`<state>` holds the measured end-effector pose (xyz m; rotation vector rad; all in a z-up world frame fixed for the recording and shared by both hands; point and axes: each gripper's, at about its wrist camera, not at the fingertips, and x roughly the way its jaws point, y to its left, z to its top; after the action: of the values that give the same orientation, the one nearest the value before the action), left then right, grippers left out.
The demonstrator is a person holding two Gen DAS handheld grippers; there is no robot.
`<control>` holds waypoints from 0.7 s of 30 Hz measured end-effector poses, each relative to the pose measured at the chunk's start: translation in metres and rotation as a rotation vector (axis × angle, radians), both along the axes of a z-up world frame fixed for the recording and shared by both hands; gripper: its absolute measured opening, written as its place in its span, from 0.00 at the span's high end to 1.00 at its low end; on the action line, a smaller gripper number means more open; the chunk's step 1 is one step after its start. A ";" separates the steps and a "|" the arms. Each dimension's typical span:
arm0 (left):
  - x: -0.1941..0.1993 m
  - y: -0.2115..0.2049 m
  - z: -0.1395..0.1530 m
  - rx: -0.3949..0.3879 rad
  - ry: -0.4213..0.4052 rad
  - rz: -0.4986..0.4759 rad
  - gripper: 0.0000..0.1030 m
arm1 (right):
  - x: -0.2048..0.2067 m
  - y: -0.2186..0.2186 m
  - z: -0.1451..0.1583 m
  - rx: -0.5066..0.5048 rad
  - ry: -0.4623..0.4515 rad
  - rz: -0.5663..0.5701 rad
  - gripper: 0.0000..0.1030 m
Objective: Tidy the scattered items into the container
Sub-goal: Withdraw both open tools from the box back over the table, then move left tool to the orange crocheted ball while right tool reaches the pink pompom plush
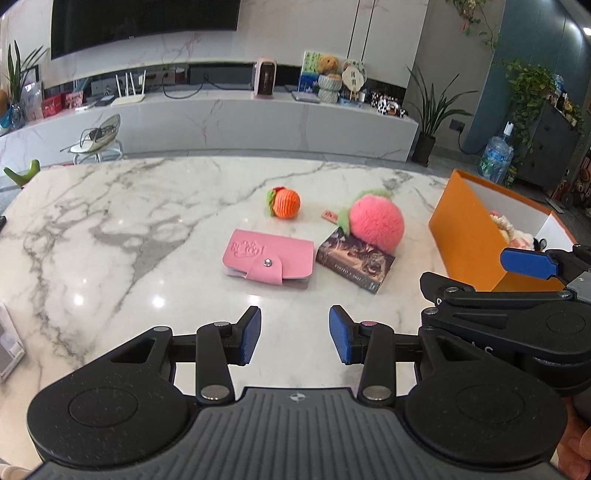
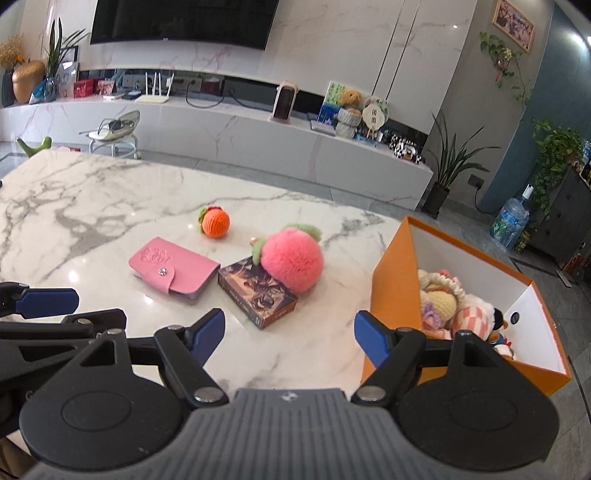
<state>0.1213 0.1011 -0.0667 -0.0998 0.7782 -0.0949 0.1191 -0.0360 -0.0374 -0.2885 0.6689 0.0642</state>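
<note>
Lying mid-table (image 1: 110, 206): pink wallet (image 1: 269, 257), card box (image 1: 354, 263) with plush peach (image 1: 375, 224) leaning on it, knitted orange (image 1: 286, 202); orange box (image 2: 397, 280) at right edge. Left gripper (image 1: 294, 335) and right gripper (image 2: 289, 332) released, empty. Best lift peach first.

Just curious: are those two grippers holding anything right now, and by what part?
Nothing. The left gripper and right gripper are both open and empty above the table.

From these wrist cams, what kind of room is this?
Most likely a home living room: a wall-mounted TV above a long marble media console, potted plants, and a marble table in front.
</note>
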 end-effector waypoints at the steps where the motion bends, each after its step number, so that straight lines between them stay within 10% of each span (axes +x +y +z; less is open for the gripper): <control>1: 0.003 0.000 -0.002 0.001 0.006 0.000 0.54 | 0.004 0.000 -0.003 0.000 0.007 -0.001 0.23; 21: 0.068 -0.012 -0.047 0.023 0.097 -0.023 0.54 | 0.077 -0.012 -0.062 0.011 0.085 -0.011 0.20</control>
<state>0.1895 0.0891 -0.1134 -0.0745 0.8771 -0.1034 0.1958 -0.0479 -0.0990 -0.2725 0.7544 0.0700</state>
